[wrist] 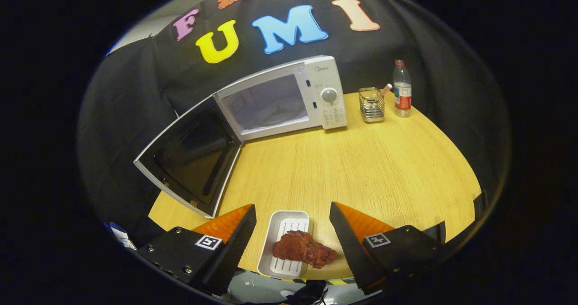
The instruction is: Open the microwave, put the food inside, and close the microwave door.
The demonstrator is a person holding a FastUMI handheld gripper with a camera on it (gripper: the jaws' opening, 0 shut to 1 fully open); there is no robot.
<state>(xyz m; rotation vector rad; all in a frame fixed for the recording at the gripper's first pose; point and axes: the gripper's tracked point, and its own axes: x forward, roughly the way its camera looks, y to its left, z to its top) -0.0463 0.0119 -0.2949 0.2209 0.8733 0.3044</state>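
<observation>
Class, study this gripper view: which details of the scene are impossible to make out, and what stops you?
- Microwave cavity: dim and hazy, so its contents are unclear.
- Open door: its inner glass is dark, nothing readable through it.
- Dial markings: too small.
- Tray near end: cut off at the table edge, between the open tool fingers.
- Tray surface beneath the meat: covered.
- Wire holder contents: too small.

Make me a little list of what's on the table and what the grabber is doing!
microwave: at the table's back, door swung wide open
food: reddish chunk lying on a white tray, between the fingers
gripper: open, fingers either side of the tray, not touching it
metal holder: right of the microwave
water bottle: beside the holder
table: wooden
</observation>
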